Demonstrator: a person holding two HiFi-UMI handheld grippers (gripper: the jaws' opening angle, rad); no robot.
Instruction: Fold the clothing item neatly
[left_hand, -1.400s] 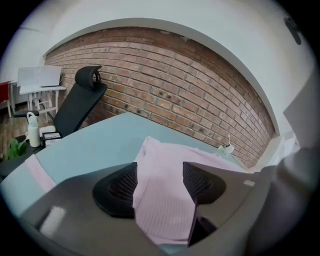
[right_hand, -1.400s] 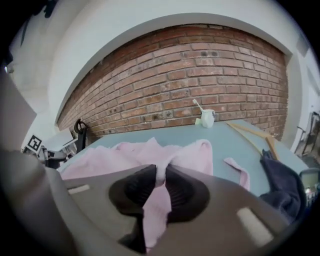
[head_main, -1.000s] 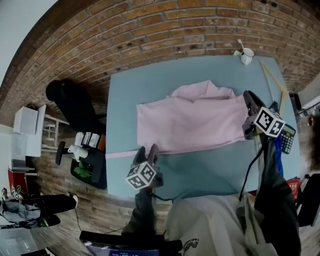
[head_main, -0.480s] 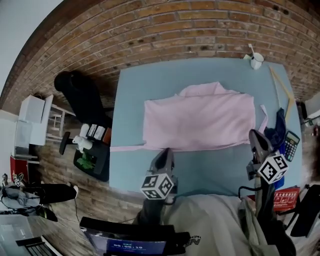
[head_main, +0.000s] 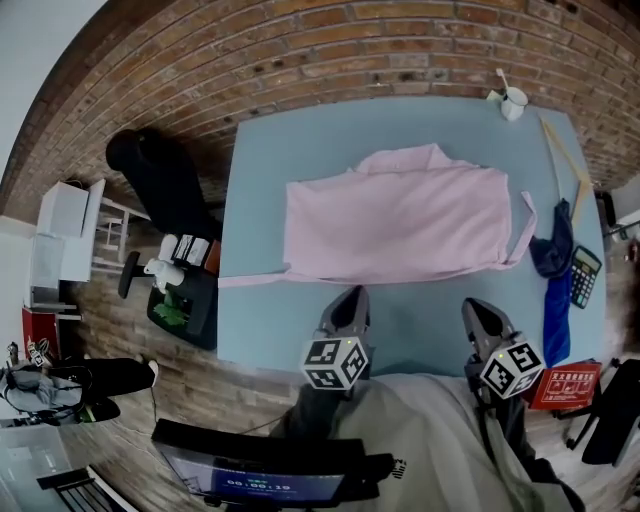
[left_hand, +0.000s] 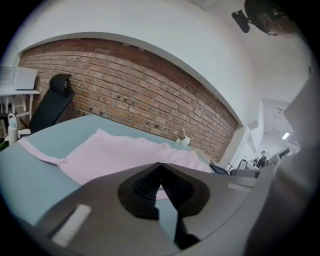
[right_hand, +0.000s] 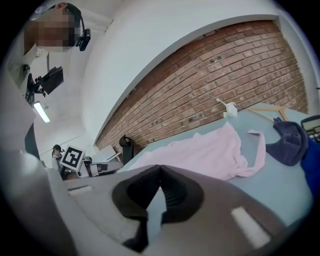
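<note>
Fully closed, left hand-held gripper (head_main: 350, 297), right hand-held gripper (head_main: 476, 309), both empty

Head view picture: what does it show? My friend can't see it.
A pink garment lies spread flat on a blue table, a thin strip trailing at each side. The left gripper and right gripper hover near the table's front edge, both shut and empty, not touching the garment.

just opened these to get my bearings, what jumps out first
A pale pink garment lies spread flat across the middle of the blue-green table. At the table's near edge the left gripper and right gripper are both shut and empty, not touching the garment. A dark blue cloth lies by the right edge.
</note>
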